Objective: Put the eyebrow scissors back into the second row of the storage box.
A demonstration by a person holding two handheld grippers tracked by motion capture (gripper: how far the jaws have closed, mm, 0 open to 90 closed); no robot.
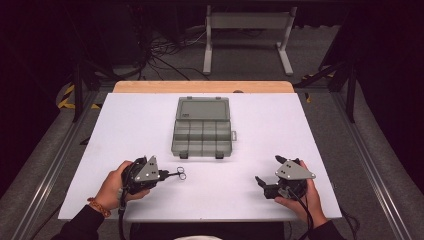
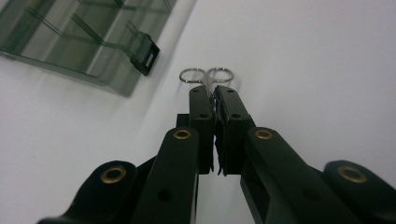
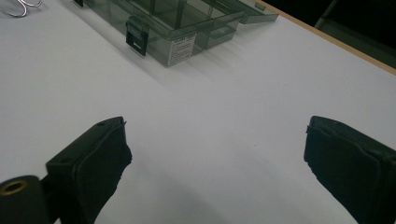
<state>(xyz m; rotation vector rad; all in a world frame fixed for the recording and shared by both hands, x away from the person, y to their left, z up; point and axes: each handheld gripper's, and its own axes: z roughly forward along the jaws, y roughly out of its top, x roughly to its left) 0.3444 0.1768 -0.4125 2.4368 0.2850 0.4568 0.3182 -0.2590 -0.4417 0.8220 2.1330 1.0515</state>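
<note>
A white worktop [image 1: 130,125] is seen from above, with a strip of bare wood along its far edge. Near its middle an open compartment box [image 1: 203,131] of smoky clear plastic is laid flat, its lid folded back toward the far side and its divided tray turned toward the person; dark latches are seen on the near edge of the tray, and a white label is stuck to one end wall in the right gripper view. The left tool [image 1: 169,175] is held in the person's left hand [image 1: 111,186], nearer the person than the box and to its left, with a grey three-cornered plate on top. Its jaws are pressed together on a small pair of metal scissors [image 2: 207,77], which is gripped by the shanks so that the two finger rings stick out beyond the jaw tips, just short of the box's near left corner. The right tool [image 1: 267,175] is held in the right hand [image 1: 306,197], nearer than the box and to its right, well apart from it. Its jaws are spread wide, with bare worktop between them and nothing held.
</note>
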